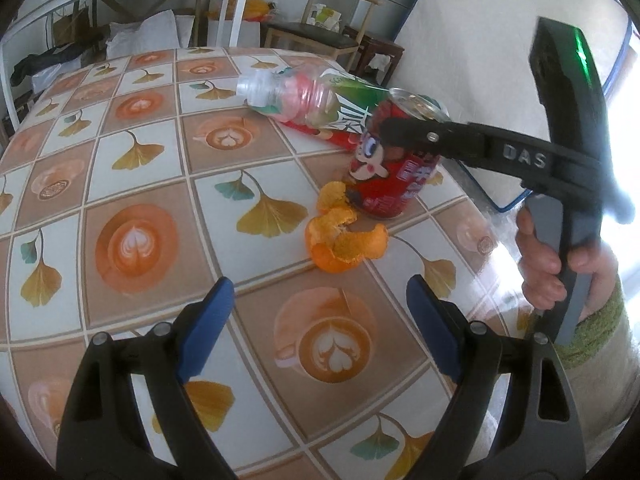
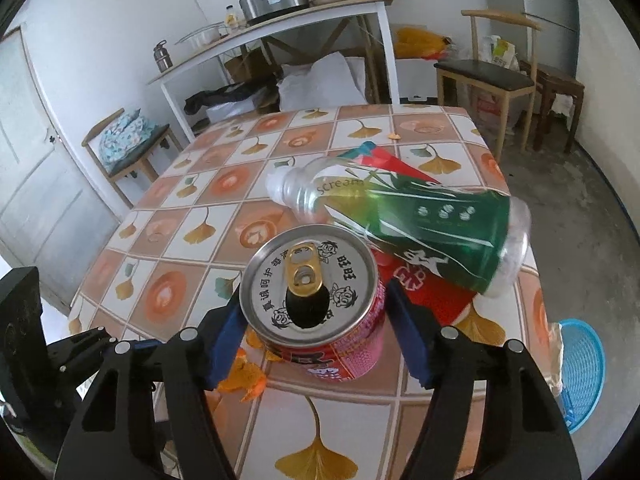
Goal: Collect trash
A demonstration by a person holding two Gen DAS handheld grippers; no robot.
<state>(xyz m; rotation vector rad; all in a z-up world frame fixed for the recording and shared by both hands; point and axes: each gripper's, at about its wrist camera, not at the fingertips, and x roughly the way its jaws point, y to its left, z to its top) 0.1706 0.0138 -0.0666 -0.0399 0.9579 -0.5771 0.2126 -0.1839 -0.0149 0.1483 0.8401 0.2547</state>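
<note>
The table wears a cloth patterned with ginkgo leaves and coffee cups. Near its edge a plastic bottle lies on its side, resting on a red wrapper. Just beside it stands an opened red can, upright between the right gripper's 2 blue pads; whether they press it I cannot tell. Orange peel lies against the can. The left gripper hovers nearby, jaws apart, empty.

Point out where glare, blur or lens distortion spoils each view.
Left wrist view: window glare washes out the right edge, beside the hand; tablecloth grid lines bow outward. Right wrist view: evenly lit, red can label slightly blurred, door curves near the rim.
</note>
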